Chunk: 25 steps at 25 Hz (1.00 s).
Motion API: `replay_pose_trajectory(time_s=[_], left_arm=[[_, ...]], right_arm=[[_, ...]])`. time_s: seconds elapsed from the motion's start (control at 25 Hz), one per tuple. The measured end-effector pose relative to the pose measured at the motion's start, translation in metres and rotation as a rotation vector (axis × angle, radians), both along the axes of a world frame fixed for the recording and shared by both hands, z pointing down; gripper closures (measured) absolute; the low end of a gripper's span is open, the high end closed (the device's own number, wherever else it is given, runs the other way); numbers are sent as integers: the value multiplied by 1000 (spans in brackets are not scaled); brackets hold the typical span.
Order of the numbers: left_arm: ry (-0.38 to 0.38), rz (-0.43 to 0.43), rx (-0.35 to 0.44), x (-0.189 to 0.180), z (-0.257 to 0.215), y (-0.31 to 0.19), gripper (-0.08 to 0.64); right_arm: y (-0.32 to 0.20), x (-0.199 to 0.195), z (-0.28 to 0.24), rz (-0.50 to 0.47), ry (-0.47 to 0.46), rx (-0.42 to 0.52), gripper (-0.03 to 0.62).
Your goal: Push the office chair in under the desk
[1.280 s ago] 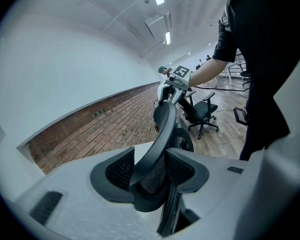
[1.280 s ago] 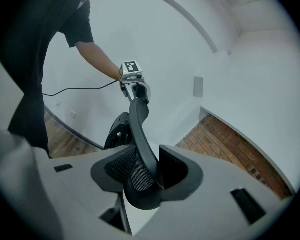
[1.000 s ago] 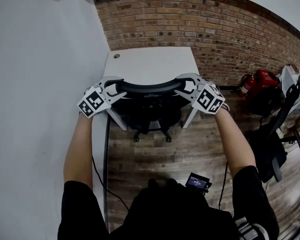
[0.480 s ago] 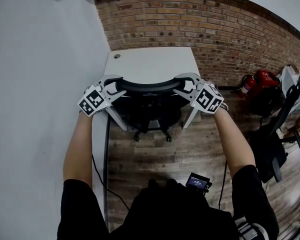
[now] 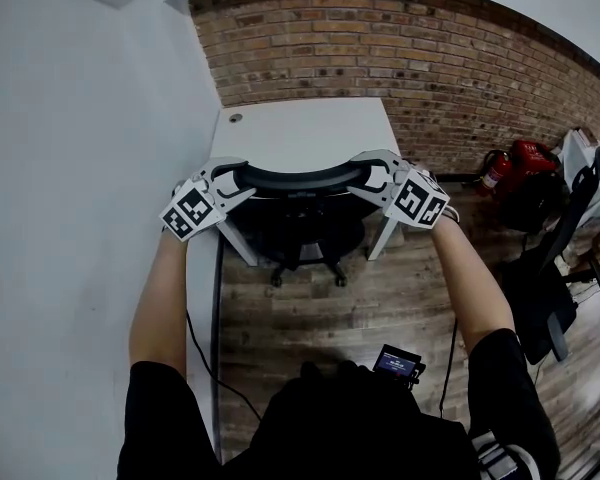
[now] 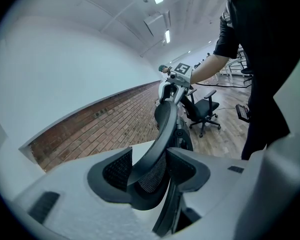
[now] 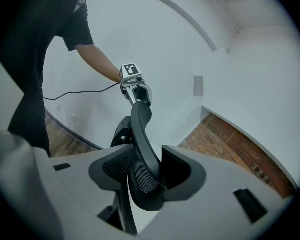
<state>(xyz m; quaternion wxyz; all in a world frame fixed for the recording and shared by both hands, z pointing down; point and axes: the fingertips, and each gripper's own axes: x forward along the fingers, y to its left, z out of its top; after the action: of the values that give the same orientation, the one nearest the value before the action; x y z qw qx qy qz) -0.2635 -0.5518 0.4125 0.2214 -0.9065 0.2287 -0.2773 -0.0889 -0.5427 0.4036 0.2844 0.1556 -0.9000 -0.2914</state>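
The black mesh office chair (image 5: 300, 230) stands tucked under the white desk (image 5: 305, 128), its curved backrest rim (image 5: 290, 176) level with the desk's near edge. My left gripper (image 5: 235, 176) straddles the rim's left end and my right gripper (image 5: 365, 173) its right end. In the left gripper view the rim (image 6: 162, 129) runs between the jaws of the left gripper (image 6: 147, 171), with a gap at one pad. The right gripper view shows the same: the rim (image 7: 142, 134) lies loose inside the right gripper (image 7: 142, 174). Both sets of jaws are opening.
A white wall runs along the left and a brick wall (image 5: 430, 58) behind the desk. At the right stand a second black office chair (image 5: 550, 278) and a red bag (image 5: 525, 163). A cable trails down the wooden floor (image 5: 310, 308) by the desk's left leg.
Almost nothing: both grippers stay at the ends of the backrest rim and the chair stays under the desk. The left gripper has drifted slightly toward me.
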Motion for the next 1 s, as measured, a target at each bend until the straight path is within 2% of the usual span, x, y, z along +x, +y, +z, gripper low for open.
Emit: replay_pose_trajectory(time_s=[0.08, 0.2, 0.36, 0.48, 0.6, 0.76, 1.0], left_arm=[[32, 10, 3, 2, -7, 8, 353], [121, 15, 12, 2, -22, 19, 353], [302, 10, 8, 0, -46, 40, 371], [395, 12, 26, 0, -62, 64, 445], [511, 13, 39, -2, -79, 86, 504], [653, 0, -26, -6, -90, 115, 541], [789, 8, -35, -4, -101, 157, 545]], right_arm=[[8, 1, -3, -6, 4, 4, 402], [19, 1, -13, -8, -24, 17, 426], [36, -1, -35, 11, -166, -32, 484], [57, -5, -62, 17, -324, -69, 543], [81, -13, -81, 6, -441, -86, 566], [111, -24, -87, 26, -517, -132, 581], [155, -30, -81, 38, -593, -197, 586]])
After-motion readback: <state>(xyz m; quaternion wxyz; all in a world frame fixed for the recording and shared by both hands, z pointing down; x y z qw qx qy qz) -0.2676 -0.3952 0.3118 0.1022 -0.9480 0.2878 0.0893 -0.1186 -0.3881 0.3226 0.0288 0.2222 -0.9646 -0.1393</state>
